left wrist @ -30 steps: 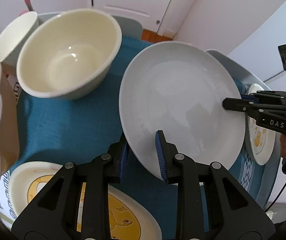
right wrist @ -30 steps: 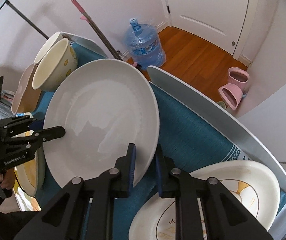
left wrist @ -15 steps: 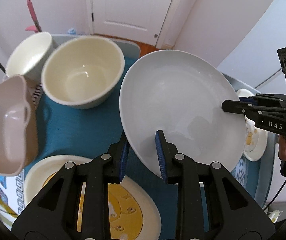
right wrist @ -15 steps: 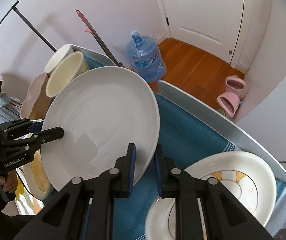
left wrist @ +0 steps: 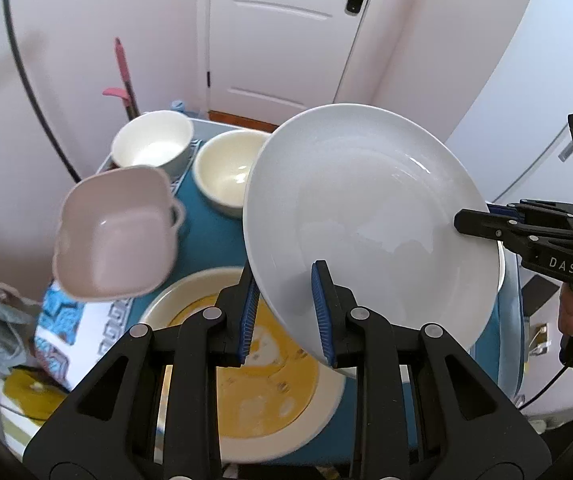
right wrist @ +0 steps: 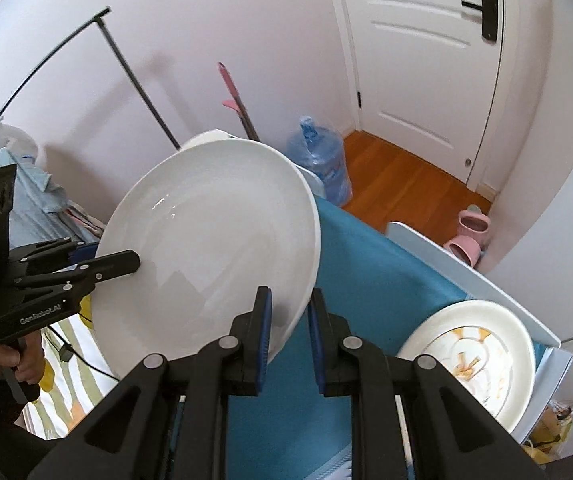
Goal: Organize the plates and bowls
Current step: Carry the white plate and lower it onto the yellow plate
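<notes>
Left gripper [left wrist: 286,304]: jaws clamped on white plate [left wrist: 366,216], lower centre rim.
Right gripper [right wrist: 288,332]: jaws clamped on opposite plate rim.

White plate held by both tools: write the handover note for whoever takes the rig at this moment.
Left tool: shut on the near rim of the large plain white round plate.
Right tool: shut on the opposite rim of it; plate is tilted, clear of the blue tablecloth.
On the table: pink square two-handled bowl, cream round bowl, white round bowl, yellow-patterned plate under the left tool, second patterned plate at the right end.
Done: white plate lifted.
Left: set it down on a stack; group the bowls.
</notes>
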A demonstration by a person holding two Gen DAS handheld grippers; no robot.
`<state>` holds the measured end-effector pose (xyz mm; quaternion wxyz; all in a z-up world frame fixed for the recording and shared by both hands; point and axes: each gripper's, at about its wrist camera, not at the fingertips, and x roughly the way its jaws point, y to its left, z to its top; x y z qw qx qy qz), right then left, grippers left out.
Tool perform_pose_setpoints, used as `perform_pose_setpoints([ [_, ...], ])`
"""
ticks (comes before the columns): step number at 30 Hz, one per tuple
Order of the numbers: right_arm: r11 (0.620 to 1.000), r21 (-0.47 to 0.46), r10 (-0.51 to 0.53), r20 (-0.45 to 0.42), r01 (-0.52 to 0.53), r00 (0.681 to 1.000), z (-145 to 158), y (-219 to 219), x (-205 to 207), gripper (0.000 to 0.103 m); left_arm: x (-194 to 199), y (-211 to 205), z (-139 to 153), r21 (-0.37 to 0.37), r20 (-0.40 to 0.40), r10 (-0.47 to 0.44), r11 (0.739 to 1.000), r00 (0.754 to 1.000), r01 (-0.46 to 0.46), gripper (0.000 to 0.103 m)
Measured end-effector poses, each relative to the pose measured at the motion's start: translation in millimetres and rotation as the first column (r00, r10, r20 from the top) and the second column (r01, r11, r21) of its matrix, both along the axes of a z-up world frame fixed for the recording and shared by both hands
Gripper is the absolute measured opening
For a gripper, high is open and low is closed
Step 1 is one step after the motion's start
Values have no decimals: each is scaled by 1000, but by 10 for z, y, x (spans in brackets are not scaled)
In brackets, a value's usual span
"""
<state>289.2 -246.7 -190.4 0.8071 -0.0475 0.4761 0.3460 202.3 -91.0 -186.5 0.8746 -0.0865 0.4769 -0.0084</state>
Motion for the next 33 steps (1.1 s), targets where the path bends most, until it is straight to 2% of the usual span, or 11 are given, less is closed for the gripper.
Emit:
perform_pose_setpoints([
  [6,996,13,-87,-30,87,996,-128,243,-493,17,-296,346,-105,5,-34,-77,997,996,77,24],
  [15,962,-20,-273,-101,272,957,-568,609,-1034,17,-511,756,-645,-15,-118,-226,974,967,226,24],
  [23,928,-87,-369,-76,363,926,-821,858,-1163,17,-404,953,-1105,-27,-159,-305,952,939,305,24],
  [33,905,-127,-416,-61,406,907,-923,917,-1179,17,-337,937,-1252,10,-174,-356,932,918,363,24],
])
